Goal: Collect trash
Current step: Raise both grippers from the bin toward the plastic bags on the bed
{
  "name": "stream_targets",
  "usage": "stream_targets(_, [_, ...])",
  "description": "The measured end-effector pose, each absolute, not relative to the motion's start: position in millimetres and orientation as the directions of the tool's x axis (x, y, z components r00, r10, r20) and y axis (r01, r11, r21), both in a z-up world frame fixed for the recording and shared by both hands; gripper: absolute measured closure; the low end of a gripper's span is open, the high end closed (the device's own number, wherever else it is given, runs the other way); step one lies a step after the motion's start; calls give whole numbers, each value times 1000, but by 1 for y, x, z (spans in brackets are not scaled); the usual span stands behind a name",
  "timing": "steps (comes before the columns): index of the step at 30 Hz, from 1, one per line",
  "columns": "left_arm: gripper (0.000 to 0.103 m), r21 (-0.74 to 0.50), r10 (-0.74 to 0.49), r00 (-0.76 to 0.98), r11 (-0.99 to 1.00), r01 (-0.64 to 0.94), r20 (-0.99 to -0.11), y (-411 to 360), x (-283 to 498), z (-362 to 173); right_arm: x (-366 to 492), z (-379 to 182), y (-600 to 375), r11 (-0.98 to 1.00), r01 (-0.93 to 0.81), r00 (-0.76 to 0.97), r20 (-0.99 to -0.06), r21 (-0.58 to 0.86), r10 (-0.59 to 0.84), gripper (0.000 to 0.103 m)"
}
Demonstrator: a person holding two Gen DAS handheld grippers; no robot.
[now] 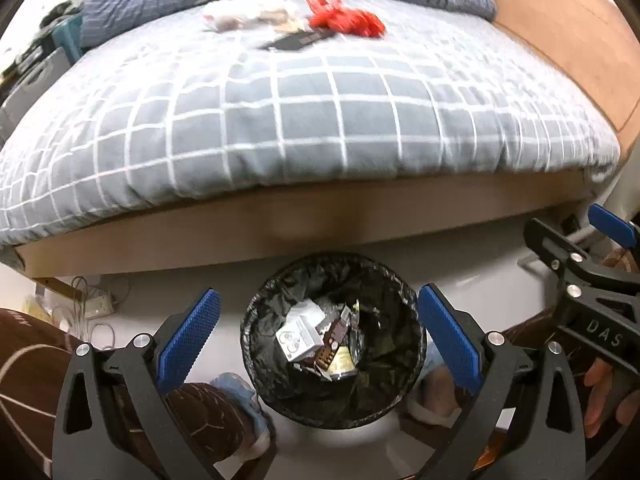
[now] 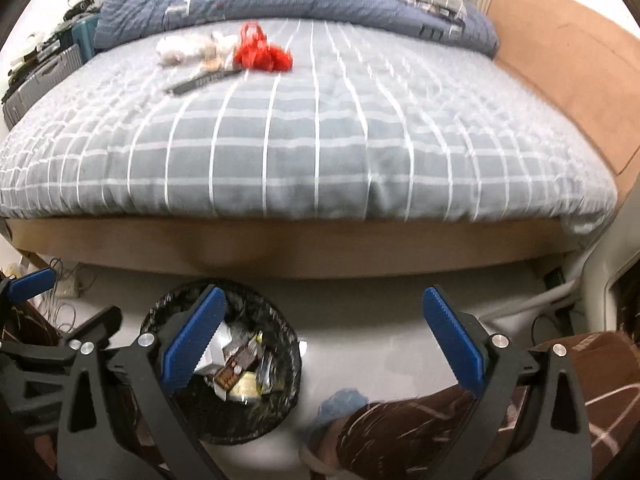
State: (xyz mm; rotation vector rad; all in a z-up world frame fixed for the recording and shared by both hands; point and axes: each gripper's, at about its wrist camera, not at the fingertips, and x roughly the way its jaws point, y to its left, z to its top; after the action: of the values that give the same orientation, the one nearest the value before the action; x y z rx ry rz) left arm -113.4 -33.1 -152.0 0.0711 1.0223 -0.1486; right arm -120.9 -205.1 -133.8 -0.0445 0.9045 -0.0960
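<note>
Both hand-held grippers released, empty: left (image 1: 318, 338), right (image 2: 320, 340). Red bag (image 1: 344, 16), upper frame on bed (image 1: 320, 120): flimsy, could slip before bin (image 1: 332, 340).

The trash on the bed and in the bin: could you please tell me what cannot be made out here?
- Pale clump beside the red bag, both views: motion blur hides what it is.
- Dark flat item: its print is too small to read.
- Bin contents, right wrist view: partly hidden by the right gripper finger.
- Left gripper, left wrist view: open, holding nothing.
</note>
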Motion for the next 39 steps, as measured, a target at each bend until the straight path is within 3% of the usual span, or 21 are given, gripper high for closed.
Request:
stream_targets(23, [6,-54,-73,674,997,48,-735,19,-30,-66,-43,-41,-197,1000,1,776,-631,-30,-20,8])
stream_targets(34, [6,-26,-44,720,999,36,-692,18,30,-44,30,-22,-185,999,-19,803,-597,-42,-10,8])
stream_targets(39, [6,9,-16,762,1000,28,-647,11,55,-33,66,-30,-182,1000,-7,779,-627,-22,-9,8])
